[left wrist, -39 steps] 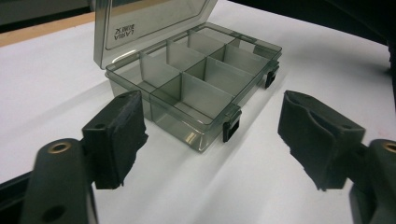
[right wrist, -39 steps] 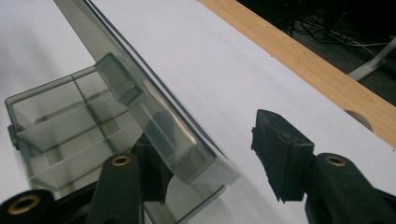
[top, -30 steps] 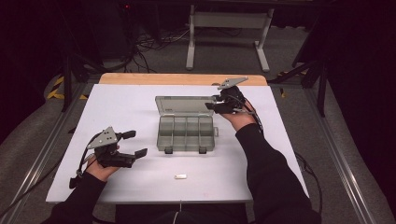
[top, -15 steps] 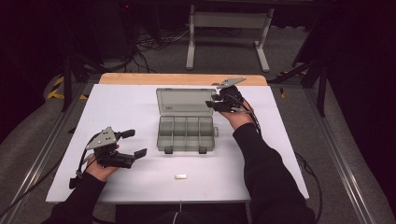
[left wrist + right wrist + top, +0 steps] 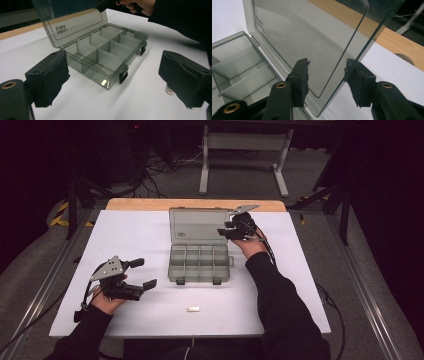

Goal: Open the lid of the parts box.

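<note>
1. While the lid stands raised at the far side, the clear grey organiser box sits mid-table, its long axis running left to right and its two black latches facing the person.
2. One box, eight compartments in two rows of four — one small white piece lies on the table nearer the person.
3. Lid lettering, seen reversed, reads "LARIA".
4. Left gripper hovers left of the box, jaws wide apart, holding nothing.
5. Right gripper straddles the lid's edge — jaws just opened further, pads not pressing it.
</note>
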Available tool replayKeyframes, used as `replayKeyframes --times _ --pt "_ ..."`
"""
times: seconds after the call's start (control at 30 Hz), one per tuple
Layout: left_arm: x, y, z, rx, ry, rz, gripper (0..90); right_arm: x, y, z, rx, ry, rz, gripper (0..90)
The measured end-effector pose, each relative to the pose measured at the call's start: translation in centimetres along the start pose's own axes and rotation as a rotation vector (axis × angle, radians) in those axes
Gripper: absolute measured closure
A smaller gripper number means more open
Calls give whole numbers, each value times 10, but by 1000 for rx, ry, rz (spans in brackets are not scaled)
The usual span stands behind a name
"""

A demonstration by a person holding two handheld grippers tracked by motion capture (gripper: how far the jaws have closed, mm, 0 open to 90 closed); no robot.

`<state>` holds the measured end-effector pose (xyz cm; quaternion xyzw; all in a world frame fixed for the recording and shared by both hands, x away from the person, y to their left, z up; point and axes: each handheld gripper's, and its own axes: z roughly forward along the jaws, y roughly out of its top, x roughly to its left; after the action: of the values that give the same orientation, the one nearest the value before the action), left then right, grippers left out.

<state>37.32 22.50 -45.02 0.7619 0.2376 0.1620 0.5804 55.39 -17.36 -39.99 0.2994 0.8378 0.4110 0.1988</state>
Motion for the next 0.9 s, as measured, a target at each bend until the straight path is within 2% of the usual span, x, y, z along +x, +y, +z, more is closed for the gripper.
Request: replayKeyframes --times 0.1,0.13,0.43,0.9 --pt "0 0 0 1 0 2 100 -1 -1 2 3 3 6 519" --pt "1 0 0 4 0 14 100 -2 -2 3 4 3 7 515" --pt "0 0 0 -2 -10 0 100 -4 -4 11 11 6 32 451" --pt "-1 0 0 0 -12 7 100 -9 -13 23 54 25 87 372"
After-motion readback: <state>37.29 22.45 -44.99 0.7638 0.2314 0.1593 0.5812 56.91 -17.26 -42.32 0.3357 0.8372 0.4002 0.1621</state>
